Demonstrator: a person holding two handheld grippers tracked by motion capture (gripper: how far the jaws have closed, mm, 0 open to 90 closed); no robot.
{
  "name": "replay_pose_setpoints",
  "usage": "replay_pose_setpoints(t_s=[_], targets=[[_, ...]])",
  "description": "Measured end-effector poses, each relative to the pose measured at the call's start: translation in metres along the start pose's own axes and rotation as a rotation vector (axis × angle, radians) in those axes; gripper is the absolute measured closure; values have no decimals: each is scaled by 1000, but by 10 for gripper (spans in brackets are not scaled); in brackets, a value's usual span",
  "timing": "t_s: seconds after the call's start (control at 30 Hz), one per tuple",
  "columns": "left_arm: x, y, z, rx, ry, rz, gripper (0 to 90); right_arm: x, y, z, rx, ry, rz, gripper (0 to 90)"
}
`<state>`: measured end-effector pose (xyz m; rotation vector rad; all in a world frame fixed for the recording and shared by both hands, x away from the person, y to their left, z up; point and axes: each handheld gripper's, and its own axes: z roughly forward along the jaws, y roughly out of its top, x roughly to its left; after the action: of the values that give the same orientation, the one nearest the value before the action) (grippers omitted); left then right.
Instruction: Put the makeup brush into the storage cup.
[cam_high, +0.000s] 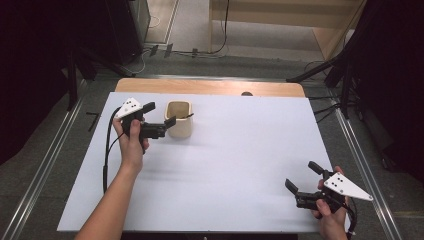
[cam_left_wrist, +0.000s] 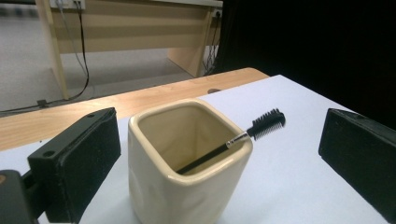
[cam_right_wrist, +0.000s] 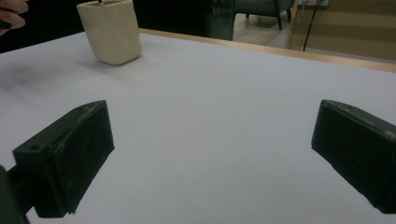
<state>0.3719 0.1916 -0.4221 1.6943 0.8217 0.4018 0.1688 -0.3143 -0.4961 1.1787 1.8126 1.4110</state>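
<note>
The left gripper (cam_high: 160, 114) stands wide open and empty — the cream cup (cam_high: 179, 119) sits just in front of its jaws, with a small brush (cam_left_wrist: 233, 140) leaning inside. The right gripper (cam_high: 303, 177) is open too, well apart from the cup.

The left gripper (cam_high: 160, 114) sits just left of the cup (cam_high: 179, 119), jaws wide apart around nothing. The right gripper (cam_high: 303, 177) rests well right of it, jaws open.
</note>
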Motion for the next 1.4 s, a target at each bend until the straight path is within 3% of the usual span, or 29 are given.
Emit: replay_pose_setpoints(t_s=[0.43,0.9,1.4], targets=[[-13,-20,-30,17,-7,23,0,0,0,1,1,1,5,0],[-26,-36,-54,-9,-24,19,0,2,-1,2,6,3,4,0],[-33,-58,-85,-20,7,17,0,3,-1,2,8,2,5,0]])
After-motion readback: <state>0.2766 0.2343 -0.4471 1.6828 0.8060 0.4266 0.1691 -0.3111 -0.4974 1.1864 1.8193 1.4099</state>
